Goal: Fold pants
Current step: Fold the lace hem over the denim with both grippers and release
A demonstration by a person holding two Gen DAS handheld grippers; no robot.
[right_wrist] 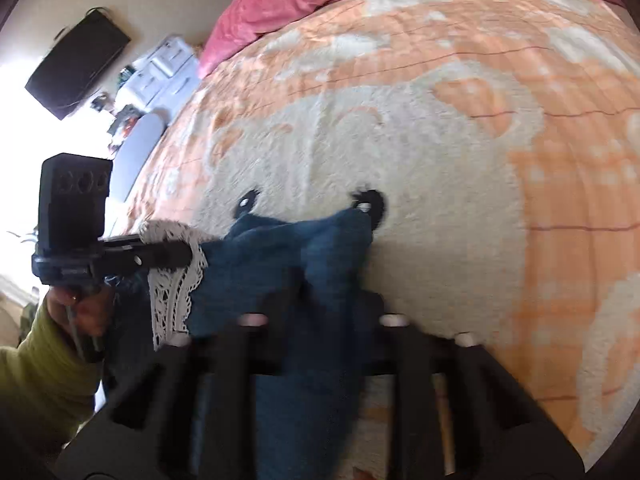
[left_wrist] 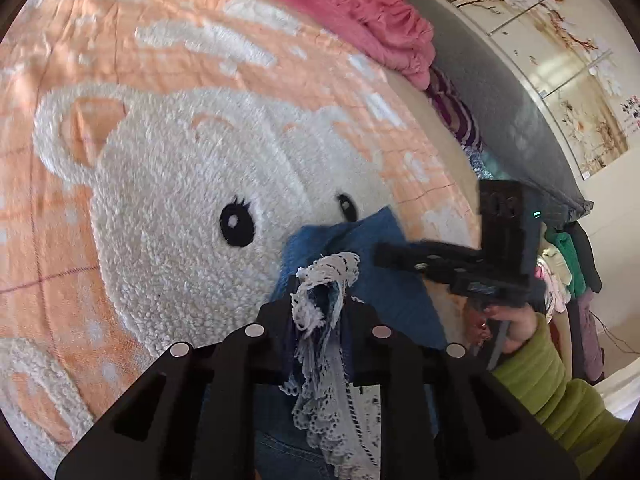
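Observation:
The blue denim pants with white lace trim hang bunched over the bear-pattern blanket. My left gripper is shut on the lace-trimmed end of the pants. My right gripper is shut on a fold of the same pants. In the right wrist view the left gripper pinches the lace edge at the left. In the left wrist view the right gripper reaches in from the right, over the denim.
An orange blanket with a white fleece bear covers the bed. A pink quilt is piled at the far edge, with grey pillows to the right. A white dresser and a dark screen stand beyond the bed's left side.

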